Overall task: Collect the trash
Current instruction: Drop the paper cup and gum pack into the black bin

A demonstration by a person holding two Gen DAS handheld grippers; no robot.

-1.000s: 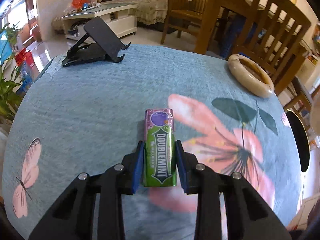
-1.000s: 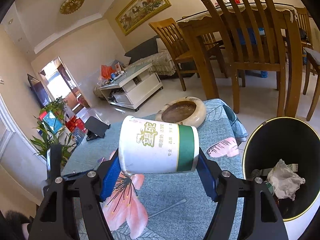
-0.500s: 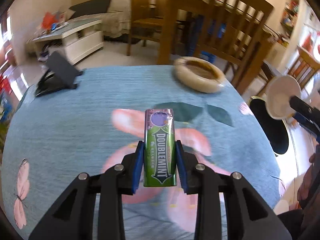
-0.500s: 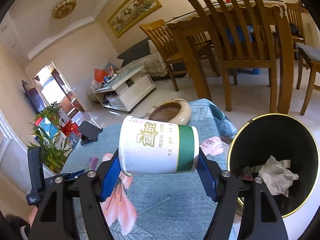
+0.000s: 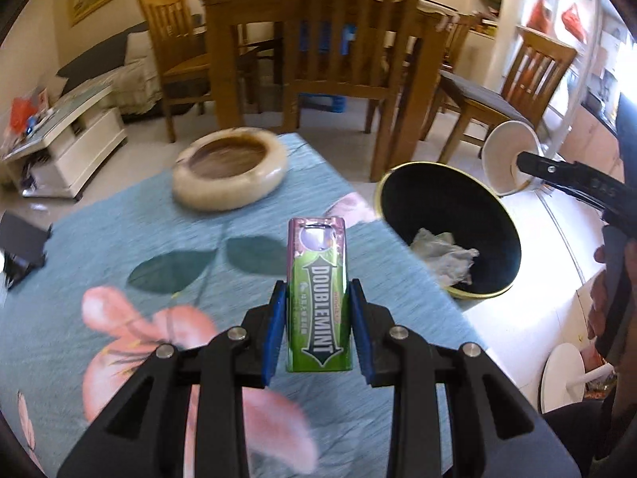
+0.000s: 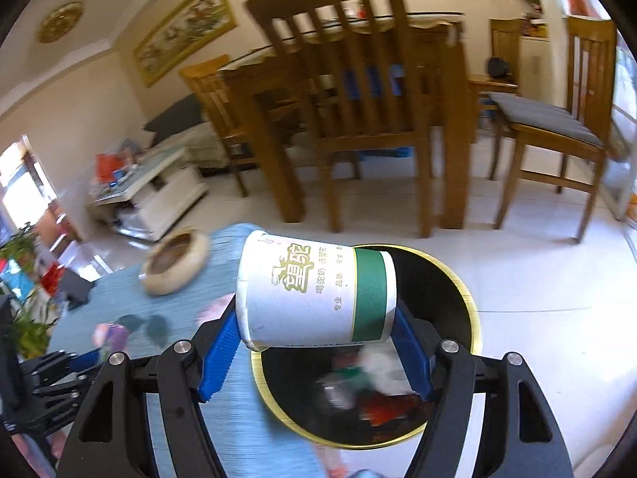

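Observation:
My left gripper [image 5: 317,298] is shut on a green Doublemint gum pack [image 5: 318,298] and holds it above the blue floral tablecloth [image 5: 119,247], near the table's right edge. My right gripper [image 6: 314,338] is shut on a white paper cup with a green band [image 6: 314,294], held on its side above the black gold-rimmed trash bin [image 6: 466,298]. In the left wrist view the bin [image 5: 422,199] stands on the floor to the right of the table, holding crumpled paper [image 5: 442,257]; the cup [image 5: 507,159] and right gripper hover at its far right.
A beige round ashtray [image 5: 231,171] sits at the table's far edge. A black phone stand [image 5: 20,247] is at the far left. Wooden chairs [image 5: 350,47] and a dining table stand behind. A white round base [image 5: 565,374] is on the floor at right.
Both grippers have swung right toward the bin. The cup is now over the bin's opening; the gum pack has moved nearer the table's right edge. Both grips are unchanged.

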